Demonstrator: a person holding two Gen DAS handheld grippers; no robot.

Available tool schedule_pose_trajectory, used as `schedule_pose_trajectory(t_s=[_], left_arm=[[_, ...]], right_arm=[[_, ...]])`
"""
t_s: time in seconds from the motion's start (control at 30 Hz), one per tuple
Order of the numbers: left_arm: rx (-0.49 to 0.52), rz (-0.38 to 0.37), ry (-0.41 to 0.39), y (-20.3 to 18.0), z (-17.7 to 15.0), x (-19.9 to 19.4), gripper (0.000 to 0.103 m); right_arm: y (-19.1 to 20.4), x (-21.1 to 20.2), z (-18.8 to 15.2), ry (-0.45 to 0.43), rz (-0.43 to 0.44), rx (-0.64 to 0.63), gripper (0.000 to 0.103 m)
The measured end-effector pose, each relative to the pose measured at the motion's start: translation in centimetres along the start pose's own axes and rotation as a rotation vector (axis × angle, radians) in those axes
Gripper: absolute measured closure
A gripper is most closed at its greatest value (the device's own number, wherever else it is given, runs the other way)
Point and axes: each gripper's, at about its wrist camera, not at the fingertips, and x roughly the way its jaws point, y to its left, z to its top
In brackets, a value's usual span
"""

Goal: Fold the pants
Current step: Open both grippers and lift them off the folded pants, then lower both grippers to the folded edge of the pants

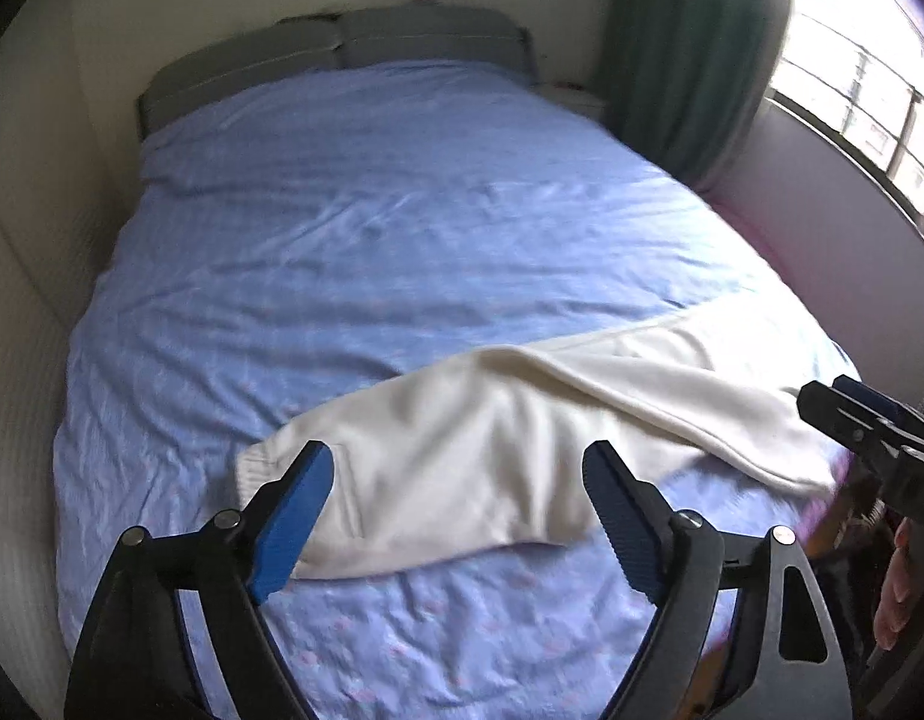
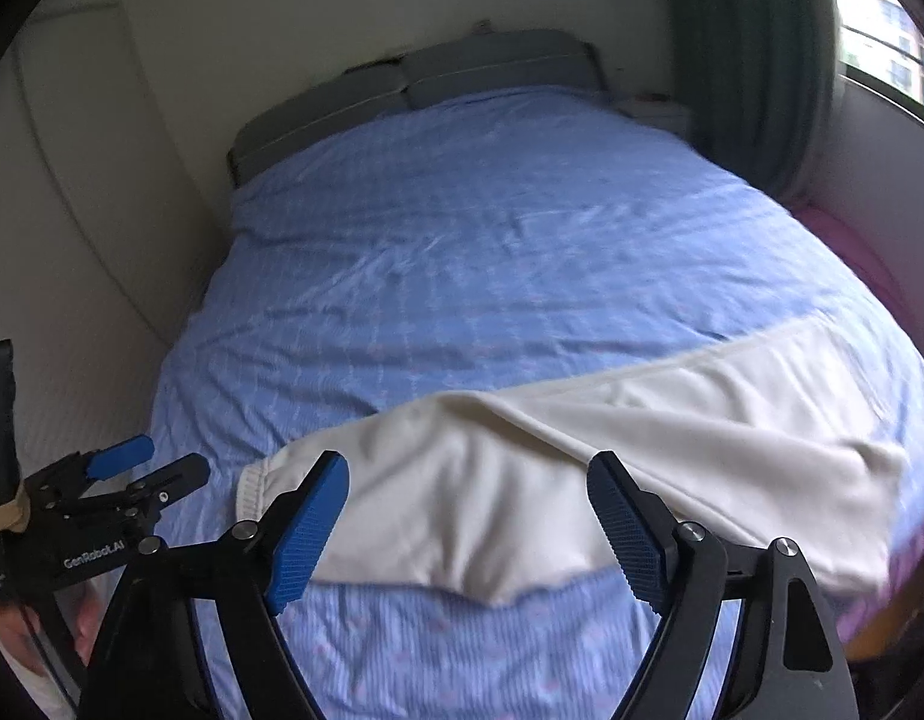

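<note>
Cream-white pants [image 1: 492, 456] lie across the near end of a bed with a blue cover [image 1: 372, 228]. Their ribbed waistband is at the left and the legs run to the right edge, one leg lying over the other. My left gripper [image 1: 459, 510] is open and empty, held above the waist end. My right gripper [image 2: 468, 516] is open and empty above the middle of the pants [image 2: 582, 480]. The right gripper also shows at the right edge of the left wrist view [image 1: 864, 414], and the left gripper at the left edge of the right wrist view [image 2: 144, 462].
A grey headboard [image 1: 342, 54] stands at the far end against the wall. A green curtain [image 1: 690, 60] and a bright window [image 1: 852, 78] are at the right. A white wall panel [image 2: 72, 210] runs along the bed's left side. Pink fabric [image 2: 852, 252] shows at the right.
</note>
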Motion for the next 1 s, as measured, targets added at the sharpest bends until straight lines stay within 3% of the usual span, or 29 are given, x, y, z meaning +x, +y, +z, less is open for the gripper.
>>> schedule_pose_trajectory(t_s=[0.27,0.5,0.6,0.8,1.0], left_arm=[[0.023,-0.076,-0.013,-9.8,-2.4,-0.8,0.015],[-0.076,-0.063,-0.008,-19.2,-4.1,1.3,0.015],[-0.073,-0.063,0.026,-22.5,-4.3,2.9,0.015],[-0.011,-0.068,0.109,-25.5,-3.9,7.2,0.015],[0.01,-0.109,0.214,-25.9,-3.1,13.9,0.016]], right_arm=[[-9.9,-6.2,-3.5,-0.024,-0.068,0.097,0.021],[-21.2,-6.4,-5.1,0.065,-0.038,0.152,0.021],[-24.8,-6.1,-5.6,0.089,-0.023,0.185,0.021],[-30.9,-3.9,-7.9,0.137,-0.049,0.372,0.021],[-33.7,-0.7,-10.4,0.194,-0.117,0.498,0.021]])
